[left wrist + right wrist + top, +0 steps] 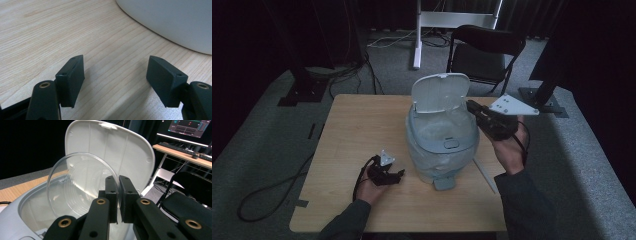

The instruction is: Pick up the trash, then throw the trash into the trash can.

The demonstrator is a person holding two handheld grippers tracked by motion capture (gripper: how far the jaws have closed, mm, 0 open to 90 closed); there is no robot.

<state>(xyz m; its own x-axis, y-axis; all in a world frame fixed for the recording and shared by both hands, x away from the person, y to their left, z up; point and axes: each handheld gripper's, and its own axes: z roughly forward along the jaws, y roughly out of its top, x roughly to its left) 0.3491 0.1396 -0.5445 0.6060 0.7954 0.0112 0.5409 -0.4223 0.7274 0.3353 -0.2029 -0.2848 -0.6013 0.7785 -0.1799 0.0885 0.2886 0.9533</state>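
Observation:
A pale grey pedal bin point(443, 150) stands mid-table with its lid point(440, 92) raised and a clear liner inside. My right gripper point(472, 106) is at the bin's right rim, shut on the edge of a clear round plastic plate point(75, 185). In the right gripper view the plate stands tilted over the bin's opening point(30, 205), in front of the raised lid point(112, 150), pinched between the jaws of the right gripper point(118, 192). My left gripper point(401, 174) rests low on the wooden table point(50, 37) left of the bin's base point(175, 20). Between the parted jaws of the left gripper point(116, 80) there is only bare wood.
The bin's foot pedal point(444, 182) juts toward the table's front edge. A thin white strip point(484, 175) lies on the table right of the bin. A black folding chair point(484, 52) stands behind the table. A desk with a keyboard point(185, 151) is farther off.

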